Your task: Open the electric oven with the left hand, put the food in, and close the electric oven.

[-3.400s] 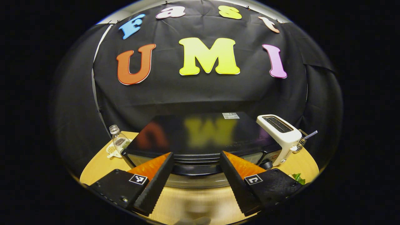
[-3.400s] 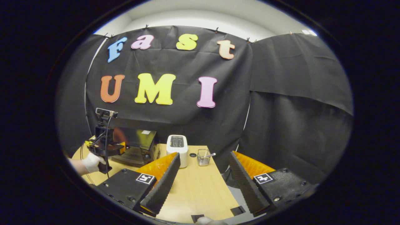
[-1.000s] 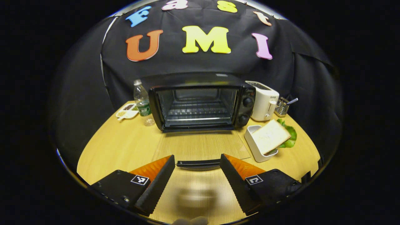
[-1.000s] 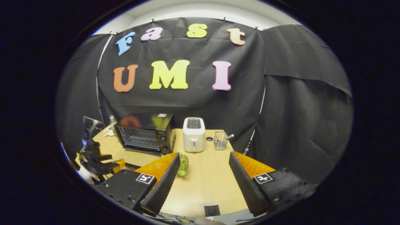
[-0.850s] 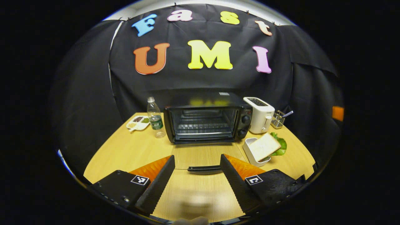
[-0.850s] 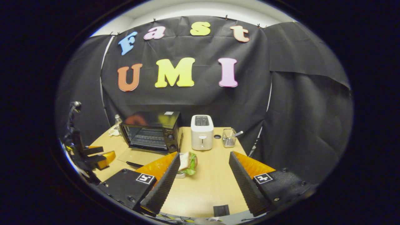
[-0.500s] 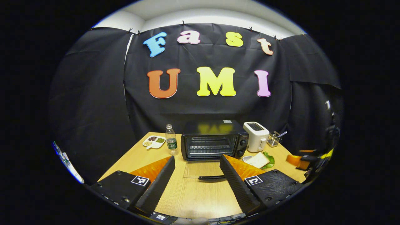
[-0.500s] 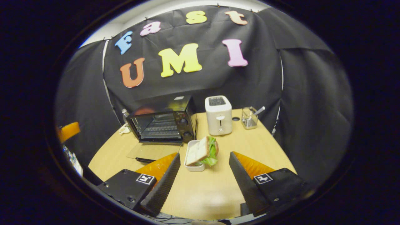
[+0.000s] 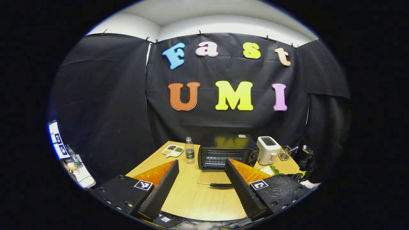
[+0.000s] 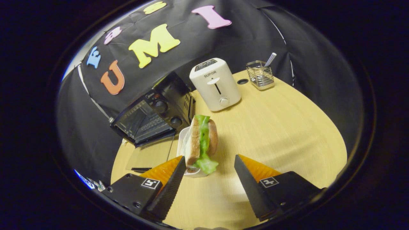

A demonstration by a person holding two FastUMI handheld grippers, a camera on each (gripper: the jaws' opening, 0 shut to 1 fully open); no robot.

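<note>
With the black electric oven [image 10: 153, 111] on the pale wooden counter [image 10: 271, 127] already open, its glass door [image 9: 212, 177] lying flat, the step in hand looks like fetching food: the right claw [image 10: 207, 188], fingers apart and empty, nears the lettuce sandwich [image 10: 201, 140] propped in a white tray [image 10: 182, 140] beside the oven, and must next straddle and clamp it, while the left claw [image 9: 201, 188] hangs spread and empty, well back.
</note>
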